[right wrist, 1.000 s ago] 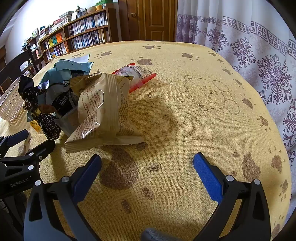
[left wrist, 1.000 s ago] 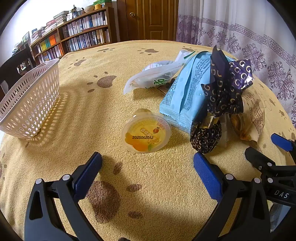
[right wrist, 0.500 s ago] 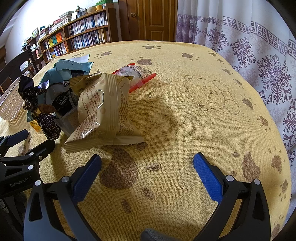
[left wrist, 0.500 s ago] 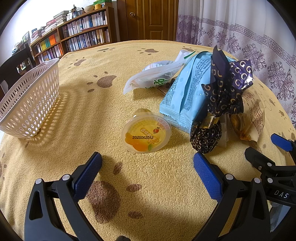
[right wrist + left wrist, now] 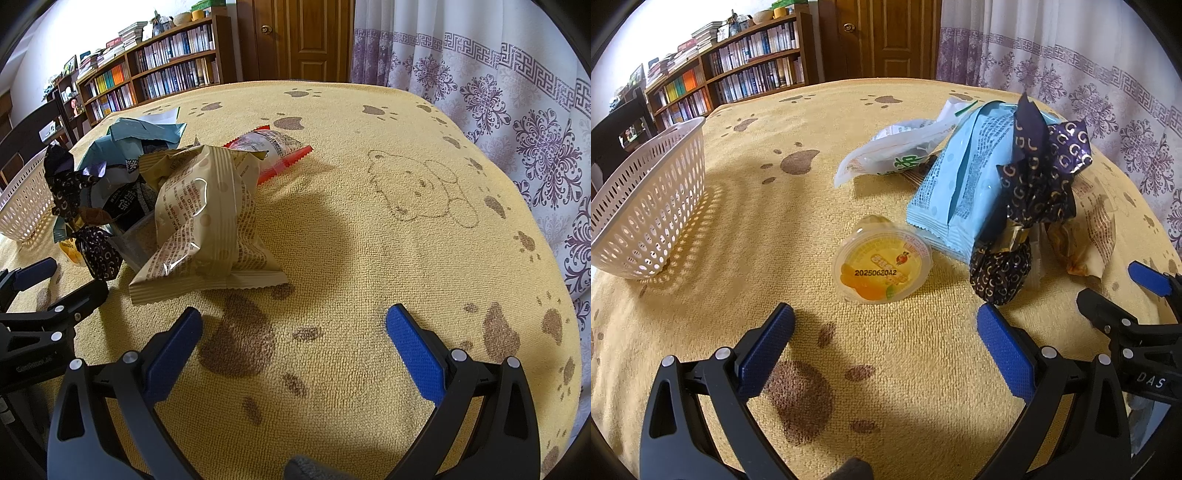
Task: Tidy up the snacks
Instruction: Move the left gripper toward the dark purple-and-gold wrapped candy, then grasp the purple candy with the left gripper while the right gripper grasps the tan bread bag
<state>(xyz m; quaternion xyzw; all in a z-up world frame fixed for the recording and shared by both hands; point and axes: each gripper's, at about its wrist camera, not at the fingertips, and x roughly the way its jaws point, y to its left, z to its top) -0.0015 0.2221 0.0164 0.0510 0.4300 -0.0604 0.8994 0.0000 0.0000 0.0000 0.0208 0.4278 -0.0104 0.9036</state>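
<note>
- The left hand-held gripper (image 5: 884,334) is spread wide and empty, low in its frame, facing the jelly cup (image 5: 881,264) at frame centre on the bench (image 5: 746,206).
- The cup looks light, rigid, with slick plastic walls; gripping across its sides below the rim seems safest.
- The tan packet (image 5: 207,221), left of centre in the right view, is probably soft and crinkly; pinch a sealed edge.
- The right hand-held gripper (image 5: 293,334) is spread, holding nothing.
- The white basket (image 5: 646,206) sits at far left.
</note>
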